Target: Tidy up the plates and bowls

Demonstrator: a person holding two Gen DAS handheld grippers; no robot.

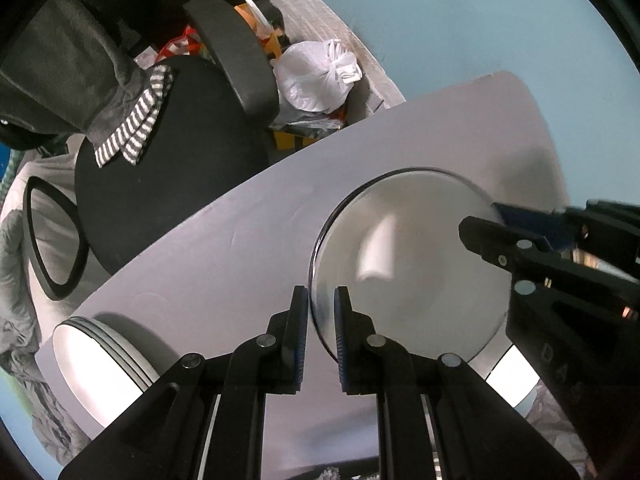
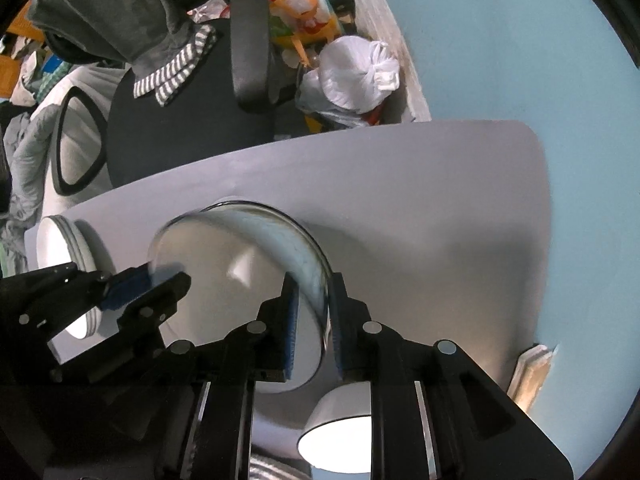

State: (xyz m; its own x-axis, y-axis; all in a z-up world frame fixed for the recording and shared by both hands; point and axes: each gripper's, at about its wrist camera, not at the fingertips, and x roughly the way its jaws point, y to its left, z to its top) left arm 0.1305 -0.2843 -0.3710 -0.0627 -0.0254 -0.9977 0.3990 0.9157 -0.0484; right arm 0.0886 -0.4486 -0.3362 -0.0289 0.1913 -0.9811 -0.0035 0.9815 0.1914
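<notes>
I hold a clear glass bowl over the pale counter, one claw at each side of its rim. My left claw is clamped on the near rim; my right claw straddles the opposite rim, its pads looking slightly slack, so I cannot tell whether it grips. If it lets go, the bowl could tip or slip from the left pinch. A stack of white plates sits near the counter's left edge, and a white bowl lies just below. Open counter stretches beyond; an office chair stands past the far edge.
</notes>
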